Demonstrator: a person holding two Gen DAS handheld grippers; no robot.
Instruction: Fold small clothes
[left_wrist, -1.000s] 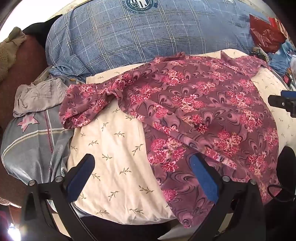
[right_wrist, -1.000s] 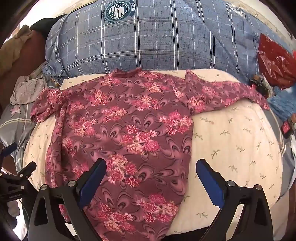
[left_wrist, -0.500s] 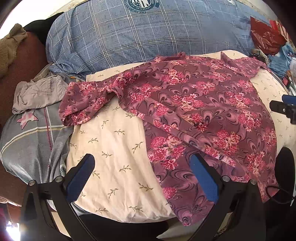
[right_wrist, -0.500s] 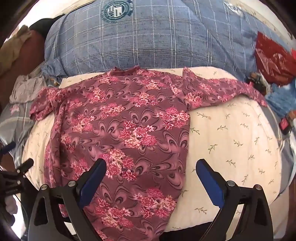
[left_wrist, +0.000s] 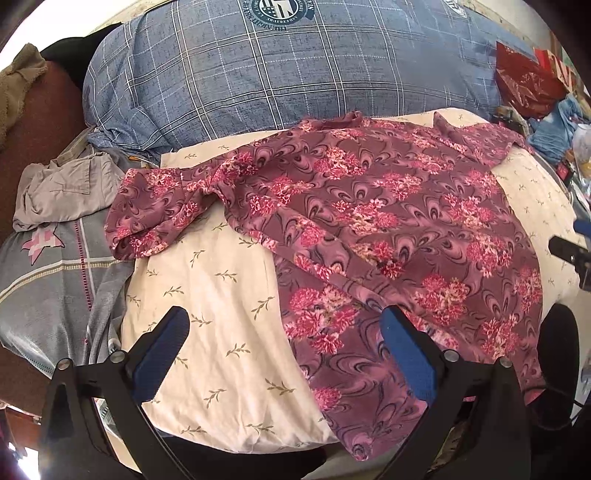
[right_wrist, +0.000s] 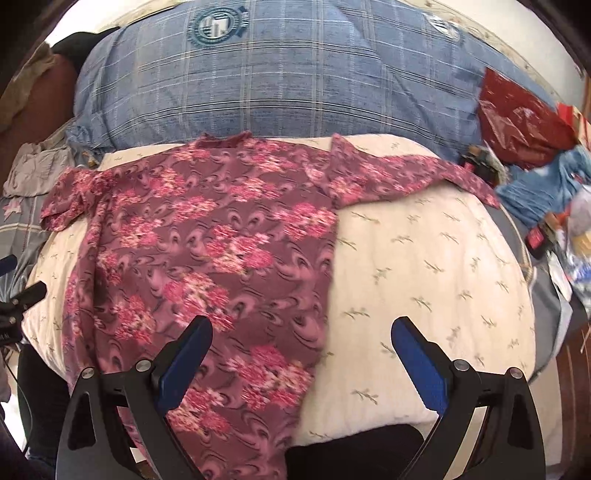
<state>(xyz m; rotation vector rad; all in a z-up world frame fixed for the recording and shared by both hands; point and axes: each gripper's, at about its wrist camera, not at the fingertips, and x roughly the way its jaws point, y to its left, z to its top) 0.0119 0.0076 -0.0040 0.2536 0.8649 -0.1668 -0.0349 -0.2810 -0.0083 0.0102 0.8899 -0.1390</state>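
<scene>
A maroon shirt with pink flowers (left_wrist: 388, 221) (right_wrist: 207, 251) lies spread flat on a cream pillow with a leaf print (left_wrist: 207, 295) (right_wrist: 424, 280). Its sleeves reach out to both sides and its hem hangs over the near edge. My left gripper (left_wrist: 284, 332) hovers open over the shirt's left edge and the bare pillow, holding nothing. My right gripper (right_wrist: 301, 343) is open above the shirt's lower right side, also holding nothing. The right gripper's tip (left_wrist: 569, 251) shows at the right edge of the left wrist view.
A big blue checked pillow (left_wrist: 295, 74) (right_wrist: 280, 85) lies behind. Grey clothes (left_wrist: 59, 192) and a grey cloth with a pink star (left_wrist: 40, 280) are at the left. A red plastic bag (right_wrist: 524, 122) and blue cloth (right_wrist: 539, 188) clutter the right.
Both grippers have shifted a little over the shirt; the views have slid slightly. The shirt lies as before and both grippers stay open.
</scene>
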